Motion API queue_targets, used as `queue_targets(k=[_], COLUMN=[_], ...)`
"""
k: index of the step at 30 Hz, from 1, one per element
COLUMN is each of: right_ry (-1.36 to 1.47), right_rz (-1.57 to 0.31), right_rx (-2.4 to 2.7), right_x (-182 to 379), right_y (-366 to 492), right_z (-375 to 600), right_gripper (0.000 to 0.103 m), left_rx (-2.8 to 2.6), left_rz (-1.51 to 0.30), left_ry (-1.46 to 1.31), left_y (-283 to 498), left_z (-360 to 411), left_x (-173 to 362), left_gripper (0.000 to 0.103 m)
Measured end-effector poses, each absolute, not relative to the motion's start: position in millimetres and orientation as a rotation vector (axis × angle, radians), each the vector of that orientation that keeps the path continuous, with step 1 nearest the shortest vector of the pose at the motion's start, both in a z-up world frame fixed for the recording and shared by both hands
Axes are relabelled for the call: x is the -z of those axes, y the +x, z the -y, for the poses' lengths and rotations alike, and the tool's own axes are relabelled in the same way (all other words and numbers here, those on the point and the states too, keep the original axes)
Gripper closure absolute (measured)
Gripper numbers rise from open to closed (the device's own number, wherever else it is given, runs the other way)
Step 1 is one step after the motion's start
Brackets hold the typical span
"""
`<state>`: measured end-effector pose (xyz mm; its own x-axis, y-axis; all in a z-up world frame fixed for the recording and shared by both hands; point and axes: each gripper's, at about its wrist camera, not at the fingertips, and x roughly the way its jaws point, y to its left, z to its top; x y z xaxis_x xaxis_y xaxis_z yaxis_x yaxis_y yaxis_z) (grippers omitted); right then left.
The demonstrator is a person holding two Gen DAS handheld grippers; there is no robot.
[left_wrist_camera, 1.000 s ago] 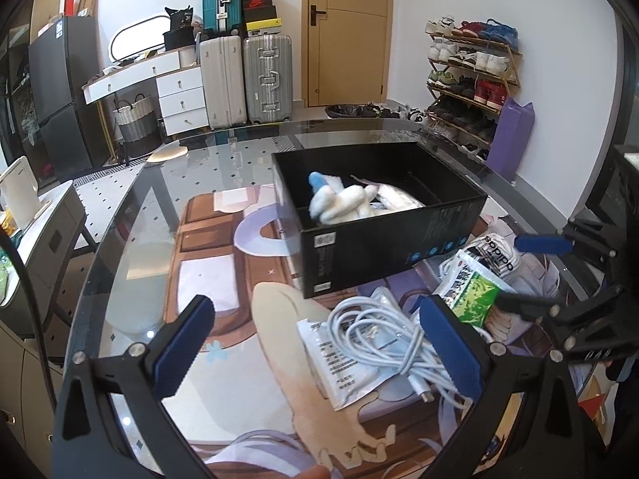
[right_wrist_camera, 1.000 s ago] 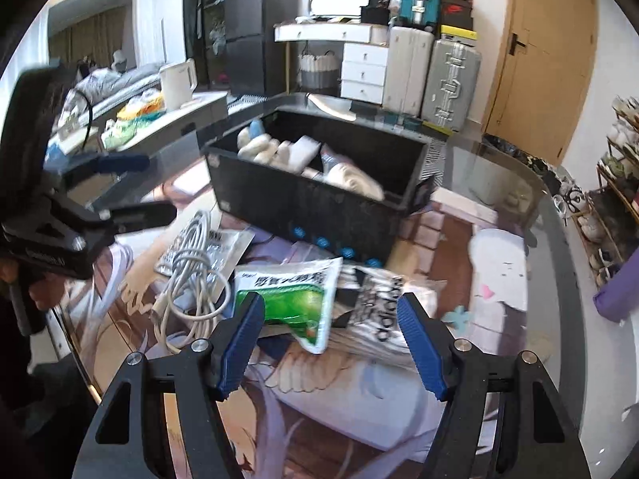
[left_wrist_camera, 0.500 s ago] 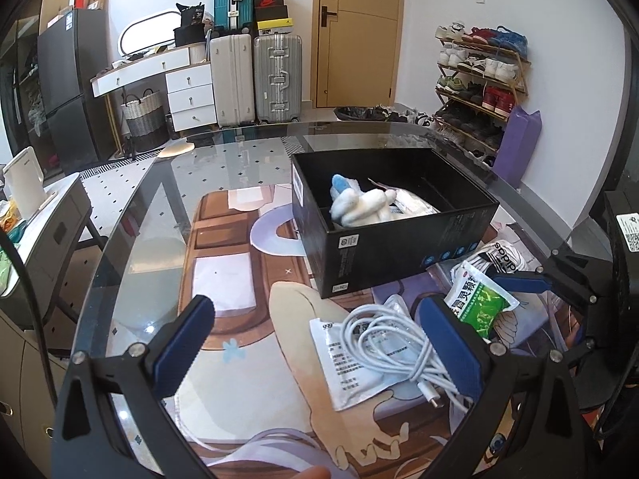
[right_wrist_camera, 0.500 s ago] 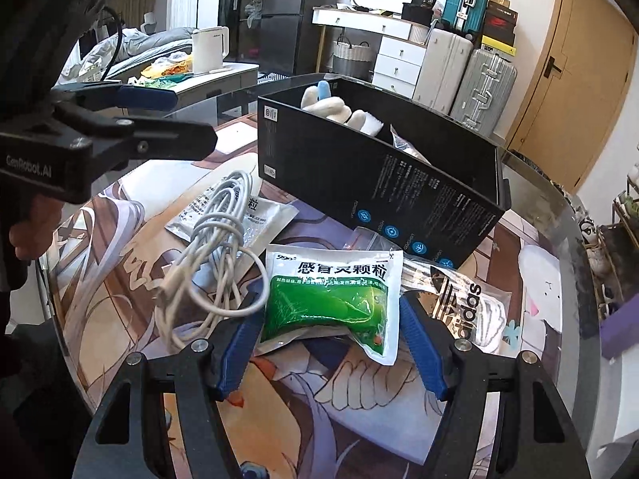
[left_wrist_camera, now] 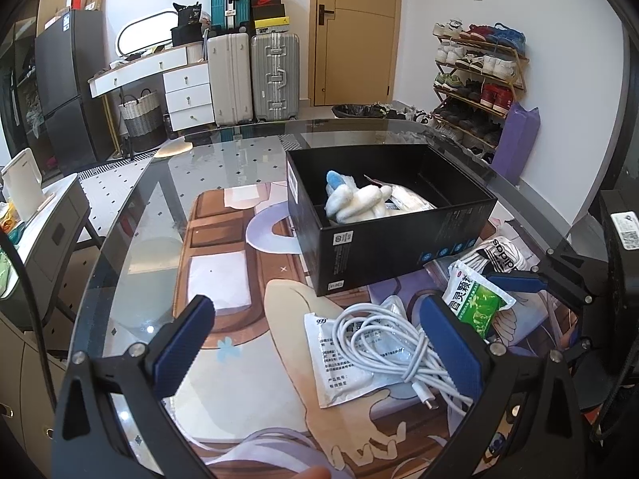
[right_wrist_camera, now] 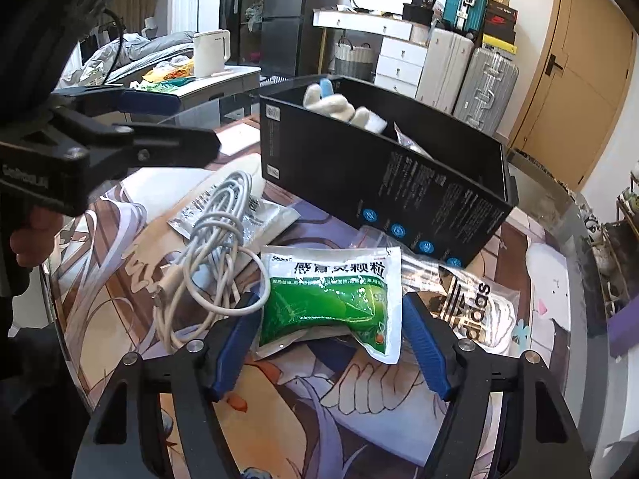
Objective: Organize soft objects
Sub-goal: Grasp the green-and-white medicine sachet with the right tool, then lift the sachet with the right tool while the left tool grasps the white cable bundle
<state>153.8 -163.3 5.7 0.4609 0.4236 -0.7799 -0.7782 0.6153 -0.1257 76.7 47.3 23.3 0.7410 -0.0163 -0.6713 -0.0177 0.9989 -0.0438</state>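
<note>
We judged the green sachet (right_wrist_camera: pixel 327 303) limp and slippery, best pinched mid-body, between the right gripper (right_wrist_camera: pixel 331 343)'s opening, untouching jaws, the left gripper (left_wrist_camera: pixel 319 343) gaping

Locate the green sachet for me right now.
In the right wrist view the green sachet lies on the table between the right gripper's opening, not-yet-touching fingers, beside the white cable and in front of the black box.

White walls, wooden door (left_wrist_camera: pixel 353 36) far centre, suitcases (left_wrist_camera: pixel 253 76) left of it, shoe rack (left_wrist_camera: pixel 477 80) right, daylight.
</note>
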Motion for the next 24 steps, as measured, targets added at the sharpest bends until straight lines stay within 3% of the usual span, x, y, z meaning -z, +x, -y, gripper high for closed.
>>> queue_targets(k=[4,6,11,24], right_ry=[-0.495,-0.478,-0.444,-0.341], right_rz=[-0.810,-0.812,-0.808,-0.706], right_rx=[-0.774,-0.787,-0.801,-0.770], right_x=[-7,-9,-13,-57], right_y=[158,158,160,160], right_z=[166,169,176,213], right_gripper=[0.036,0.047,0.055,0.055], left_rx=[0.000,0.005,0.021,0.114], left_rz=[-0.733,-0.732,-0.736,-0.778], left_ry=[-0.048,-0.054,-0.032,0.008], left_y=[77,77,75,70], left_z=[-47,-45,-37,-12], left_x=[-24,-24,-24,-19], left_gripper=[0.000,0.000,0.000,0.000])
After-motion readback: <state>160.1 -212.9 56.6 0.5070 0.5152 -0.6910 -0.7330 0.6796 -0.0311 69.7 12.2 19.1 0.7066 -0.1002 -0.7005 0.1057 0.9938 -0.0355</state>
